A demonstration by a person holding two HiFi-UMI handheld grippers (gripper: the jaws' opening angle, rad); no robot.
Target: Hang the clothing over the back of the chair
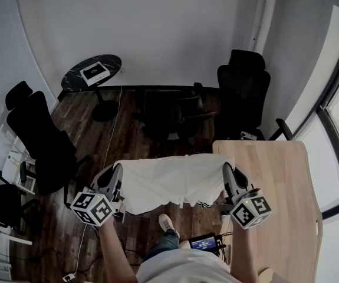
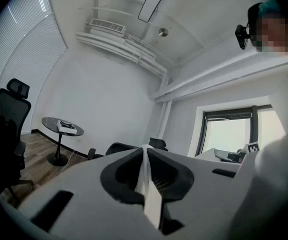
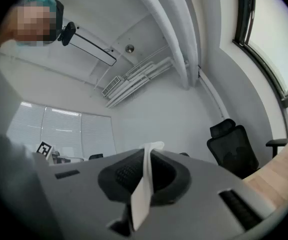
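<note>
A white garment [image 1: 172, 181] hangs stretched flat between my two grippers in the head view, above the floor in front of the person. My left gripper [image 1: 118, 173] is shut on its left edge, and a thin white fold of the garment [image 2: 149, 184] shows pinched between the jaws in the left gripper view. My right gripper [image 1: 227, 171] is shut on the right edge, where a strip of the garment [image 3: 142, 189] sticks out past the jaws. A dark chair [image 1: 169, 114] stands ahead, beyond the cloth. Both grippers point roughly level.
A wooden table [image 1: 275, 199] lies at the right, close to my right gripper. A black office chair [image 1: 243, 93] stands behind it. More black chairs [image 1: 39, 140] are at the left. A small round table [image 1: 91, 72] holds a box by the far wall.
</note>
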